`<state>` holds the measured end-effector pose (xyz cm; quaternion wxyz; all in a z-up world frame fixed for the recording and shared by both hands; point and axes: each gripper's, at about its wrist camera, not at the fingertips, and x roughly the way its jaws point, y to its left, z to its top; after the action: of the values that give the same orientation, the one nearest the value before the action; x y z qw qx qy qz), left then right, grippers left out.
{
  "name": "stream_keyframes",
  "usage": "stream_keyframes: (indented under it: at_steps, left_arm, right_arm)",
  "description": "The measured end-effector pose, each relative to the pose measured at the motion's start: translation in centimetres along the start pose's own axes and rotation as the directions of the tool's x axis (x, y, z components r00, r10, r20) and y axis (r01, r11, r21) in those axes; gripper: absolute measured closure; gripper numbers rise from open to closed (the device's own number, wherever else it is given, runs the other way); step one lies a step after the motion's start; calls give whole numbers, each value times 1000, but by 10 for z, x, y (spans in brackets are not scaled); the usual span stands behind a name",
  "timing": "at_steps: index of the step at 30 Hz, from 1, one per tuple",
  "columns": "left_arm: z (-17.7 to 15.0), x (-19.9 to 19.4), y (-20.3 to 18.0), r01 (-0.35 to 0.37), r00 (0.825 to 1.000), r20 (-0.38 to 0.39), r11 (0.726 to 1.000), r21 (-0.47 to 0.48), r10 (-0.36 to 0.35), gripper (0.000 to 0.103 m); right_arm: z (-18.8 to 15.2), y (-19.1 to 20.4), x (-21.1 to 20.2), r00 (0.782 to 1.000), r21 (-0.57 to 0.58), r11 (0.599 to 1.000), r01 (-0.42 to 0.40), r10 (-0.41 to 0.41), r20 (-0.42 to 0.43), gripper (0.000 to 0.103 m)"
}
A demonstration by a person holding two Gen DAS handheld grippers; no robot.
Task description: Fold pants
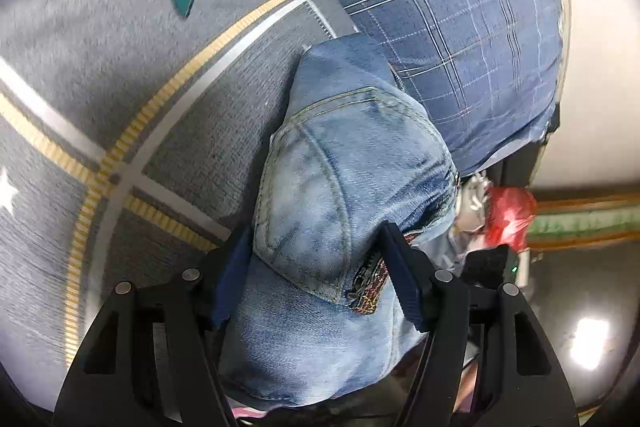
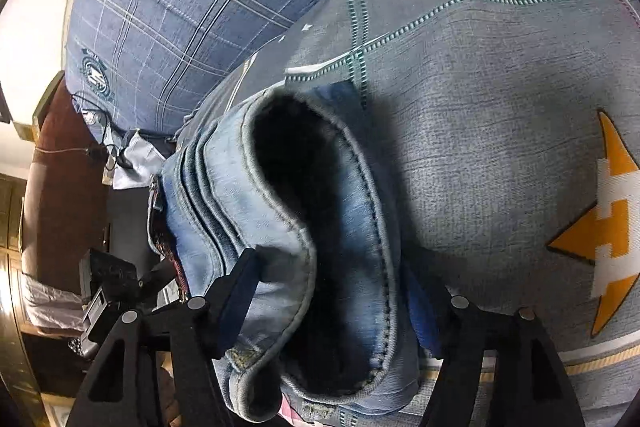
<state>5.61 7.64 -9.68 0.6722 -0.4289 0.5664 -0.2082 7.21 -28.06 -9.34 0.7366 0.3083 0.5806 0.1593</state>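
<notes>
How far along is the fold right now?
Done: jeans look bunched into several layers, so at least one fold seems made. In hand: left claw grips the pocket end, right claw grips the hem opening, above the bedspread. Left: laying them flat and finishing the fold.

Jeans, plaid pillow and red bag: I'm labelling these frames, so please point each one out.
jeans (image 1: pixel 320 187), left wrist view, on the back pocket.
plaid pillow (image 1: pixel 460 7), left wrist view, on its checked face.
red bag (image 1: pixel 510 213), left wrist view, on its crumpled middle.
</notes>
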Motion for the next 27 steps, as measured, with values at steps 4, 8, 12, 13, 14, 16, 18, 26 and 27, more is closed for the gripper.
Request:
stream_keyframes:
  at_steps: [4, 8, 12, 13, 14, 16, 18, 26, 27]
  left_arm:
    - [-2, 1, 10, 51, 999, -2, 997, -62, -51, 35]
    - [-11, 0, -7, -5, 999, 36, 999, 40, 3, 48]
    - [-19, -14, -21, 52, 995, 79, 992, 115, -62, 68]
    - [-20, -18, -25, 47, 994, 92, 989, 139, -60, 68]
    - [-22, -23, -30, 42, 992, 112, 985, 168, -61, 68]
    - [-24, -33, -35, 52, 987, 139, 980, 192, -80, 68]
    - [-26, -43, -37, 56, 983, 158, 976, 212, -91, 68]
    - [-10, -70, -56, 5, 974, 217, 973, 230, -57, 68]
    - [-5, -74, -63, -13, 972, 231, 971, 239, -43, 68]
  right_arm:
    - [-2, 2, 2, 1000, -11, 1000, 12, -12, 4, 44]
    - [-2, 8, 7, 999, -41, 998, 40, -39, 17, 61]
    - [-6, 24, -7, 991, -143, 985, 95, -80, 108, 84]
    - [-8, 33, -13, 984, -189, 974, 125, -97, 152, 85]
    - [-9, 38, -15, 980, -212, 969, 130, -94, 174, 85]
    - [-15, 50, -22, 970, -264, 953, 148, -88, 225, 85]
    - [-19, 58, -25, 965, -296, 944, 147, -71, 254, 85]
    - [-20, 90, -26, 963, -359, 927, 109, -8, 270, 86]
    - [-14, 94, -25, 967, -347, 933, 98, -6, 256, 86]
